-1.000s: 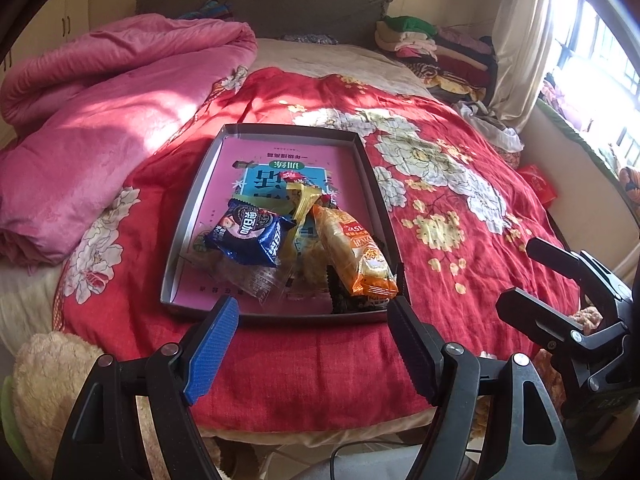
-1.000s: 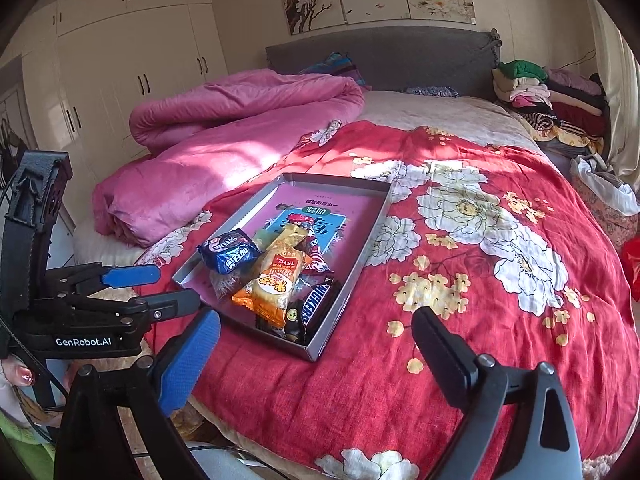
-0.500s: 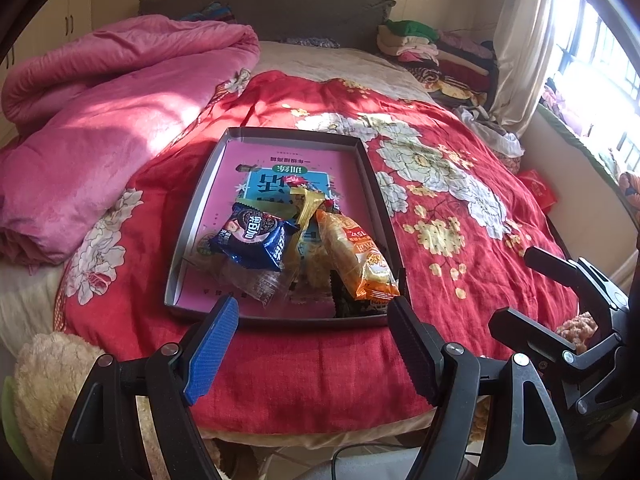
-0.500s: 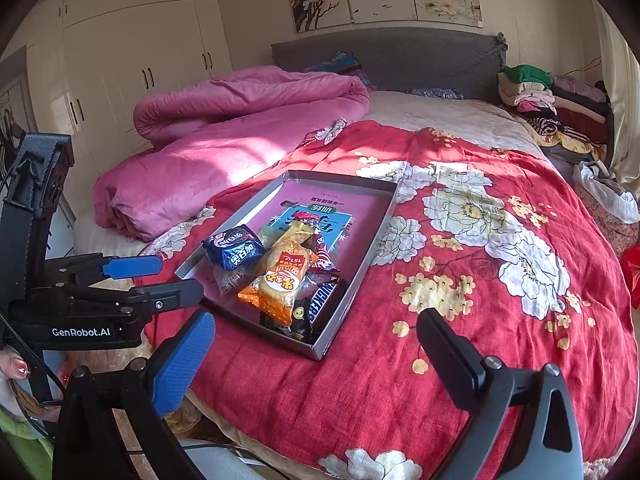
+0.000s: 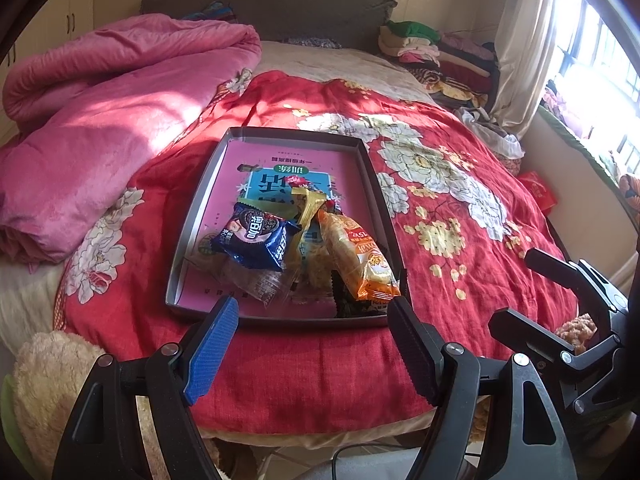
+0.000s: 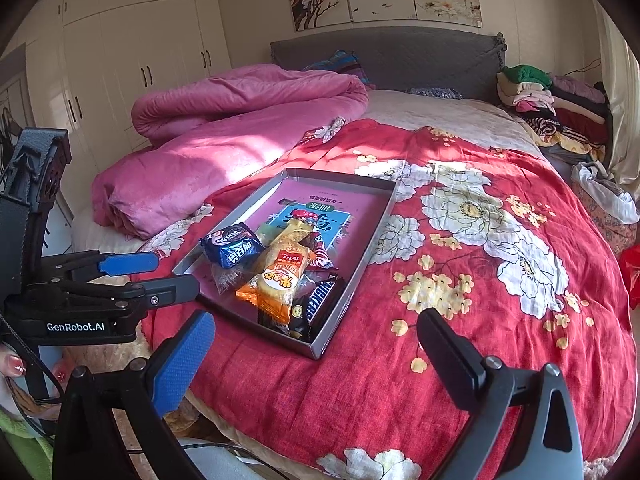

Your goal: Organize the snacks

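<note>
A shallow grey tray (image 5: pixel 296 133) (image 6: pixel 340 176) with a pink printed bottom lies on the red floral bedspread. Snacks are piled at its near end. They include a blue cookie packet (image 5: pixel 252 240) (image 6: pixel 234 246), an orange-yellow packet (image 5: pixel 356 256) (image 6: pixel 280 276), a dark chocolate bar (image 6: pixel 320 300) and some clear and yellow wrappers. My left gripper (image 5: pixel 312 312) (image 6: pixel 174 272) hovers open just short of the tray's near rim, nothing between its fingers. To its right, off the bed's edge, my right gripper (image 6: pixel 316 320) (image 5: pixel 514 288) is open and empty.
A bunched pink quilt (image 5: pixel 100 120) (image 6: pixel 224 140) covers the bed's left side. Folded clothes (image 5: pixel 432 52) (image 6: pixel 552 108) are stacked at the far right by the curtain. White wardrobes (image 6: pixel 120 60) line the left wall. A beige plush thing (image 5: pixel 48 372) sits below the bed's near corner.
</note>
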A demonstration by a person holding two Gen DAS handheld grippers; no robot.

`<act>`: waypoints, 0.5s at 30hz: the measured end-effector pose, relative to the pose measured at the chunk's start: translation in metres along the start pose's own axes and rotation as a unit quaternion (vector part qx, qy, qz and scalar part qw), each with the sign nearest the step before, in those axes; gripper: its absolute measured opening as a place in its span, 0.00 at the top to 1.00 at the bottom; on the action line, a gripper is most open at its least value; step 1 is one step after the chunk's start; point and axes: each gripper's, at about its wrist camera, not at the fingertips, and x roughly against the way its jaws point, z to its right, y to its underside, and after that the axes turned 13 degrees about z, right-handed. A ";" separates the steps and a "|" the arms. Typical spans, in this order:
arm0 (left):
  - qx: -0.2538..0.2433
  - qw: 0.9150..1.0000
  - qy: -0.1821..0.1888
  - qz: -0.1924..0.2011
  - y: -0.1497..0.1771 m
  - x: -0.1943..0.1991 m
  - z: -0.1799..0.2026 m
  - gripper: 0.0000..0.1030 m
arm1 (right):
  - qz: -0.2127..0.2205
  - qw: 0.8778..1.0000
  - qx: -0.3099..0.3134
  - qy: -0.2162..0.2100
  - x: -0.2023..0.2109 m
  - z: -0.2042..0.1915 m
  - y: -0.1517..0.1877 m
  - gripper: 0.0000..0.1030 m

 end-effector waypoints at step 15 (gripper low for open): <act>-0.003 1.000 -0.005 0.004 -0.001 0.003 0.002 0.24 | 0.000 1.000 0.001 0.001 0.000 0.001 -0.001 0.01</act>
